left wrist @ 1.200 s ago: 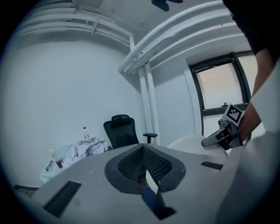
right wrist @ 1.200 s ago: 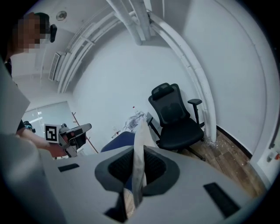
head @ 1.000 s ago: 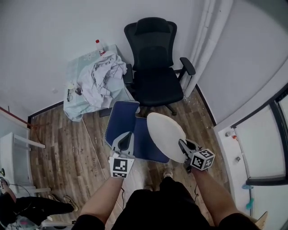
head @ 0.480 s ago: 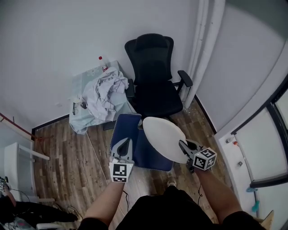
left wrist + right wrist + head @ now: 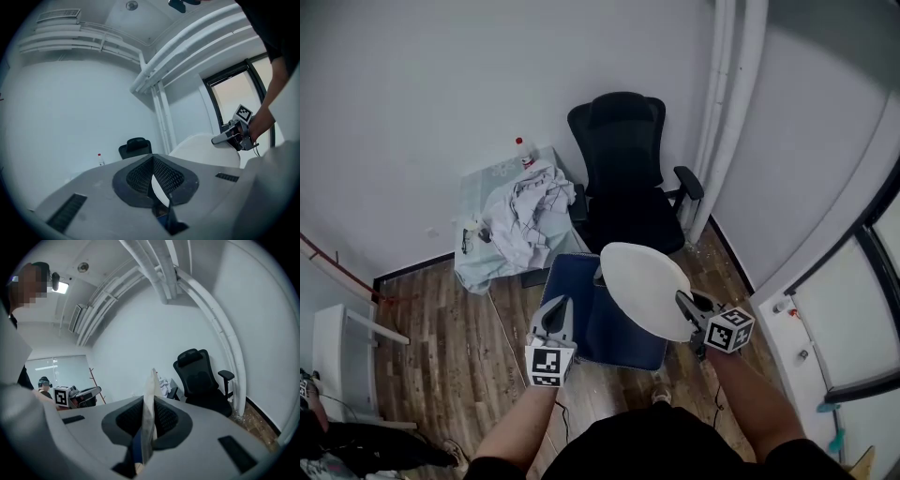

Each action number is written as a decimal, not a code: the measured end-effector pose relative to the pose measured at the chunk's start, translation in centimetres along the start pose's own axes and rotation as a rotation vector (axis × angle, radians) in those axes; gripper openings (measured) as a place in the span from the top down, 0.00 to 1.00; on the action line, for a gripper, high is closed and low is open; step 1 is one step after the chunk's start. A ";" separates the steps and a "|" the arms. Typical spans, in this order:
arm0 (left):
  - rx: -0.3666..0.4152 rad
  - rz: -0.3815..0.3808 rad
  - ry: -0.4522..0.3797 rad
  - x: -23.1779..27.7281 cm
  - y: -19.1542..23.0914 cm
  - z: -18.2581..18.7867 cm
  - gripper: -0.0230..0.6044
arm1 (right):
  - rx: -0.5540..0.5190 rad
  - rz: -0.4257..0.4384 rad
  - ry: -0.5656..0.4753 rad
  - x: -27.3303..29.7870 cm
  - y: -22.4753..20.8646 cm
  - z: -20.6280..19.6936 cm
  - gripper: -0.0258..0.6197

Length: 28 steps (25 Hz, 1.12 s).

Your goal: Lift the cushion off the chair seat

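Since the blue square fabric cushion (image 5: 595,323) hangs in the air in front of the black mesh office chair (image 5: 623,169), clear of its seat, the lift looks nearly done. A white oval pad (image 5: 642,286) lies against the cushion's upper face; whether the two are joined I cannot tell. The left tongs (image 5: 555,307) are pressed together on the cushion's near left edge. The right tongs (image 5: 684,302) pinch the right edge, with white and blue layers both caught between the jaws. To finish well, I would hold both pinches firm, raise the two hands evenly so the cushion does not sag or twist, and steer it away from the chair's armrests and the cloth-covered tabletop (image 5: 483,234) beside it.
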<state>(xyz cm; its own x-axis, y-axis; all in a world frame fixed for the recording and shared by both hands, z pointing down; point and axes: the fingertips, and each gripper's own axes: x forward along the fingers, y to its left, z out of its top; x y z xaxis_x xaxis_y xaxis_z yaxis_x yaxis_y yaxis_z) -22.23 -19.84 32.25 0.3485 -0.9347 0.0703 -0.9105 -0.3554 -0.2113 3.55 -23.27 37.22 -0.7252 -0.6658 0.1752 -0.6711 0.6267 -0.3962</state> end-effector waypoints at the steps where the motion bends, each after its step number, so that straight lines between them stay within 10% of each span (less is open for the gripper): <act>1: 0.000 0.004 -0.003 0.0 0.3 0.2 0.96 | -0.006 0.003 -0.005 0.2 0.1 0.5 0.90; 28: 0.026 0.068 -0.104 1.5 4.3 8.1 0.96 | -0.114 0.040 -0.168 -1.2 0.8 12.2 0.90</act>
<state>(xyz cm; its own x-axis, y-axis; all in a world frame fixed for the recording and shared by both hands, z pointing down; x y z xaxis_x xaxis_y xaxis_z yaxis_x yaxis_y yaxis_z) -23.79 -22.71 23.58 0.3084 -0.9501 -0.0462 -0.9273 -0.2895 -0.2373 5.76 -26.91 25.71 -0.7220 -0.6919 0.0046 -0.6623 0.6891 -0.2940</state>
